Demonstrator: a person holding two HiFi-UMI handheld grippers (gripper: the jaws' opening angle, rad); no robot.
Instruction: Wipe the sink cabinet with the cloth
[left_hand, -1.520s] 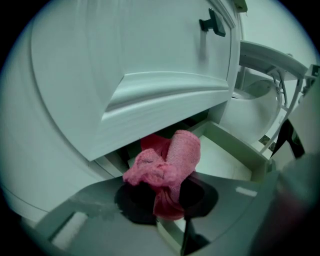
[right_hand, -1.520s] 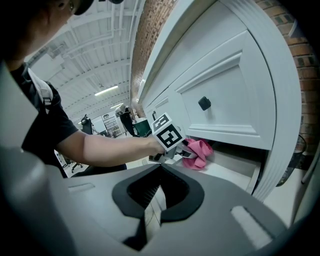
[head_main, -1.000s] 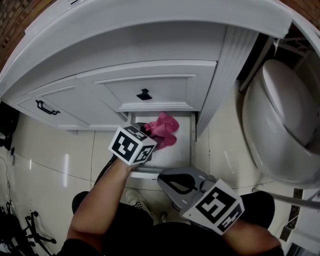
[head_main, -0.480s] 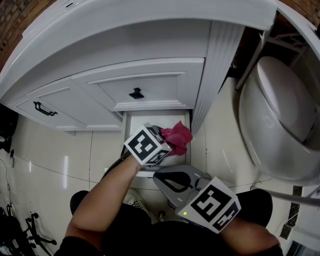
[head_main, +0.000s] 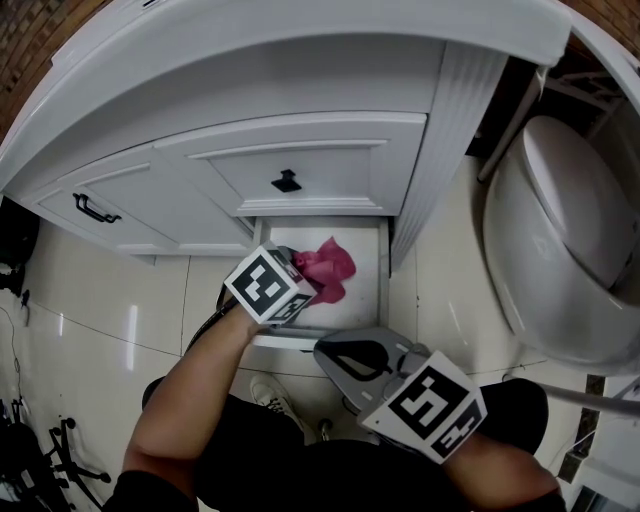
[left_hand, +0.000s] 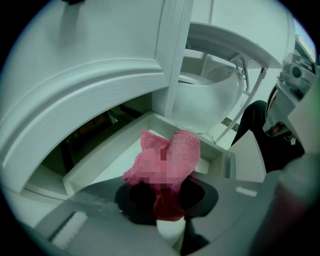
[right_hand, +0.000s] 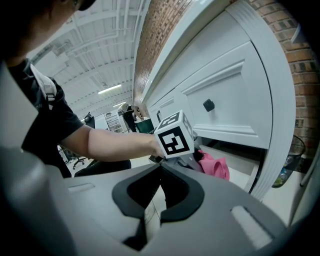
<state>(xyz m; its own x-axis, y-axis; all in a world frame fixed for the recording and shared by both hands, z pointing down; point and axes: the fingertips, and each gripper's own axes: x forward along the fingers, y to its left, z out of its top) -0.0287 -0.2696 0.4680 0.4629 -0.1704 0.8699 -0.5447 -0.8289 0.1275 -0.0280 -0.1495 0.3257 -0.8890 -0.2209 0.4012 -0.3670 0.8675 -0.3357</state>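
i see pale glossy floor tiles (head_main: 120, 330) carrying the white sink cabinet (head_main: 300, 170), w/ a white toilet (head_main: 560, 240) just beside it on the right. the cabinet's bottom drawer (head_main: 362, 300) is pulled out over the tiles. a bunched pink cloth (head_main: 325, 268) is on its white bottom, approx mid-width; can't tell how flat it rests. black stand legs & cables (head_main: 40, 450) sit on the tiles far left. a shoe (head_main: 268, 396) stands in front of the drawer.

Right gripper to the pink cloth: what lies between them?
Right gripper view: the left gripper, shut on the cloth, stands between. Head view: the open drawer's front edge lies there too.
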